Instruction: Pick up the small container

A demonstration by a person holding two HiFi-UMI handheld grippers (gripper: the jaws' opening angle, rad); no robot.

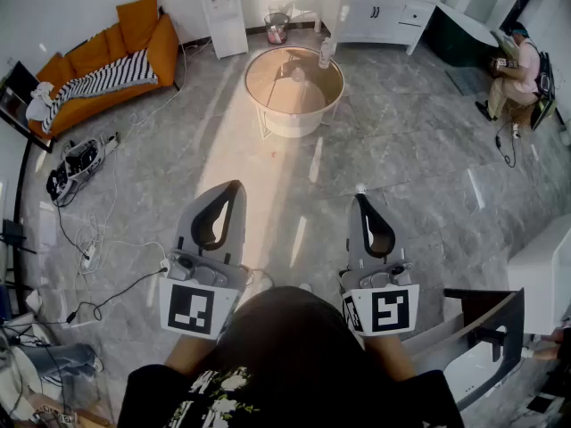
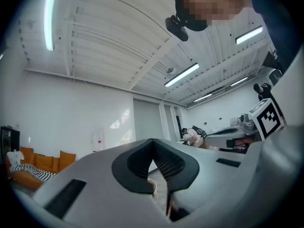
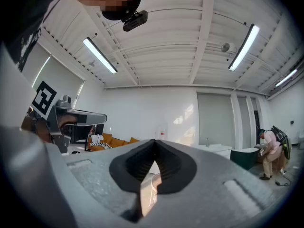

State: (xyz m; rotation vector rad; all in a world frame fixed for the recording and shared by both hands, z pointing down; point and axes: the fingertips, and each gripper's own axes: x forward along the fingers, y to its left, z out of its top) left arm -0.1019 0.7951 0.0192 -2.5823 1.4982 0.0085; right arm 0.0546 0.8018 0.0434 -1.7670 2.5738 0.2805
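Far ahead in the head view stands a round table (image 1: 294, 87). A small clear container (image 1: 326, 53) sits at its far right rim, and another small pale thing (image 1: 297, 76) lies near its middle. My left gripper (image 1: 234, 185) and right gripper (image 1: 361, 199) are held side by side over the grey floor, well short of the table. Both point level towards it. Each gripper view shows the jaws meeting at the tip, left gripper (image 2: 153, 140) and right gripper (image 3: 154, 141), shut with nothing between them. A sliver of the table (image 3: 151, 189) shows below the right jaws.
An orange sofa (image 1: 107, 56) stands at the far left, with cables and a power strip (image 1: 85, 248) on the floor near it. A water dispenser (image 1: 225, 12), a bin (image 1: 277, 27) and a white cabinet (image 1: 379, 12) line the back. A person (image 1: 516, 74) crouches at far right. A dark-framed stand (image 1: 486, 328) is close at right.
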